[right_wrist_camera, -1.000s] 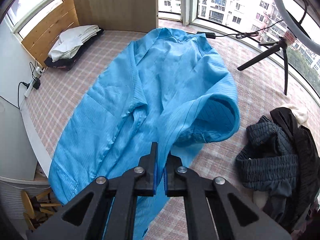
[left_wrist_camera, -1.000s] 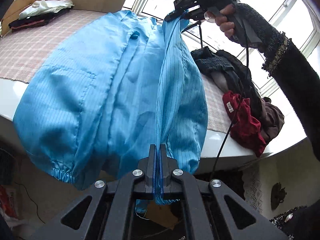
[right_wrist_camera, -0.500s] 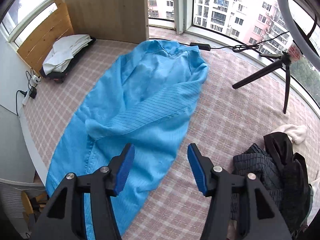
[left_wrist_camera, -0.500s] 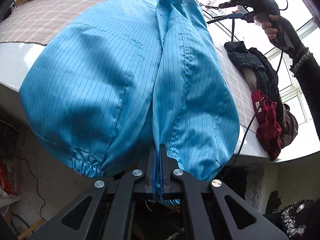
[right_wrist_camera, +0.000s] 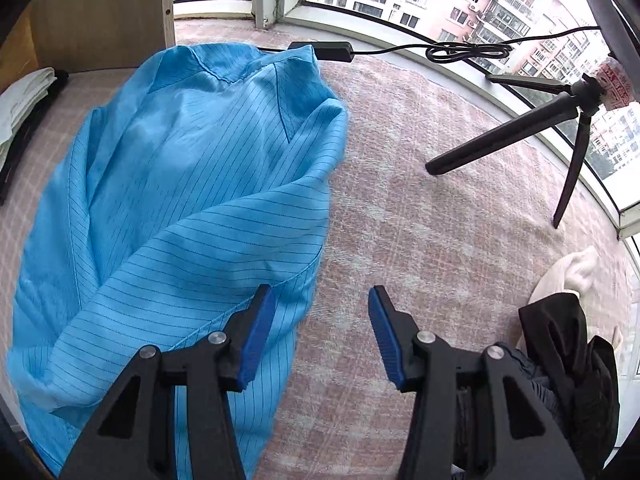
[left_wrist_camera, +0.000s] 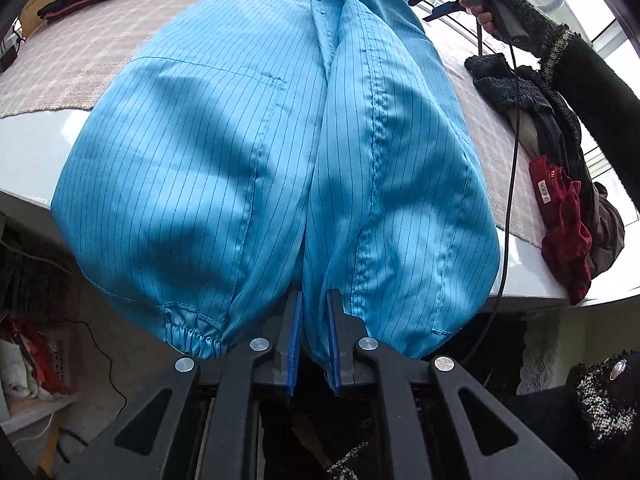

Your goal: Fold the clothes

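While your left gripper (left_wrist_camera: 313, 344) stands narrowly parted around the blue pinstriped jacket's (left_wrist_camera: 248, 152) hem, your right gripper (right_wrist_camera: 322, 330) hovers wide, empty.

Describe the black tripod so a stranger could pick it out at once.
Start at the curved window along the far side of the pink checked blanket. At its right end, beyond the blue striped jacket, stands the black tripod, legs splayed on the blanket. It is the only rigid, upright thing there; the coiled black cable lies flat, and the dark clothes pile is soft.
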Demonstrator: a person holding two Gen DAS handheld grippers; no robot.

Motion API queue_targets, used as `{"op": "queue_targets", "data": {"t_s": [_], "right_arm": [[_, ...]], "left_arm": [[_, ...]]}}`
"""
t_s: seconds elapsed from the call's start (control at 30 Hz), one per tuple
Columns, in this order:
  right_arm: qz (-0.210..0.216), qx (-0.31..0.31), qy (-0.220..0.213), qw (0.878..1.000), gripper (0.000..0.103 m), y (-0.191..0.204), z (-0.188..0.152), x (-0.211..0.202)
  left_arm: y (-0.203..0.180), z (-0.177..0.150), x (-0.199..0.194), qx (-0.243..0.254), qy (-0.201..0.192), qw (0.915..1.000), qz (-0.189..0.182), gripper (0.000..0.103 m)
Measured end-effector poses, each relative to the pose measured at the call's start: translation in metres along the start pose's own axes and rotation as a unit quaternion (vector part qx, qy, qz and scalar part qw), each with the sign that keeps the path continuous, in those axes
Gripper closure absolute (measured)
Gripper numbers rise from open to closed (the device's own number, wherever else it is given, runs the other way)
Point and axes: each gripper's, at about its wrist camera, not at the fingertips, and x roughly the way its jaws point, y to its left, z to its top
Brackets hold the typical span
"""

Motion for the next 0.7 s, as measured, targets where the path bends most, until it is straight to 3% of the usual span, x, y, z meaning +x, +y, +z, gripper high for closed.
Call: {"op": "queue_targets", "data": {"t_s": [0.03,0.07,0.13,0.23,0.3,0.37,0.4,0.47,0.57,0.7], "right_arm": [[-0.011,-0.001,-0.006,1.000,0.055,-0.001,0.002,-0.005],[0.010,-0.019,-0.020,1.000,0.055,0.006,-0.001,-0.019],[0.085,-0.083,-0.029,0.992,0.055,0.033,-0.018,-0.044],[0.181,-0.165,0.028,0.969,0.055,0.077,-0.046,-0.044],[0.148,-0.202,0.052,0.967,0.055,0.104,-0.052,-0.017],[0.065,-0.199,0.056,0.976,0.055,0.115,-0.041,0.018],[0.050,-0.181,0.063,0.980,0.055,0.113,-0.034,0.029],[0.067,-0.130,0.087,0.986,0.055,0.104,-0.021,0.043],[0.087,-0.096,0.056,0.990,0.055,0.091,-0.028,0.006],[0.134,-0.050,0.014,0.990,0.055,0.060,-0.097,-0.075]], "left_arm": [[0.001,-0.001,0.000,-0.004,-0.002,1.0000,-0.002,0.093],[0.001,-0.002,0.000,-0.008,-0.003,1.0000,-0.003,0.093],[0.002,-0.003,0.000,-0.016,-0.006,0.9998,-0.005,0.093],[0.002,-0.004,0.002,-0.020,-0.007,0.9998,-0.005,0.093],[0.001,-0.005,0.002,-0.016,-0.006,0.9999,-0.002,0.093],[0.001,-0.008,-0.002,-0.012,-0.005,0.9999,0.001,0.093],[0.003,-0.010,-0.004,-0.011,-0.004,0.9999,0.002,0.093],[0.005,-0.013,-0.010,-0.008,-0.003,1.0000,0.003,0.093],[0.009,-0.019,-0.019,-0.004,-0.001,1.0000,0.004,0.093],[0.028,-0.021,-0.047,0.018,-0.017,0.9997,-0.005,0.093]]}}
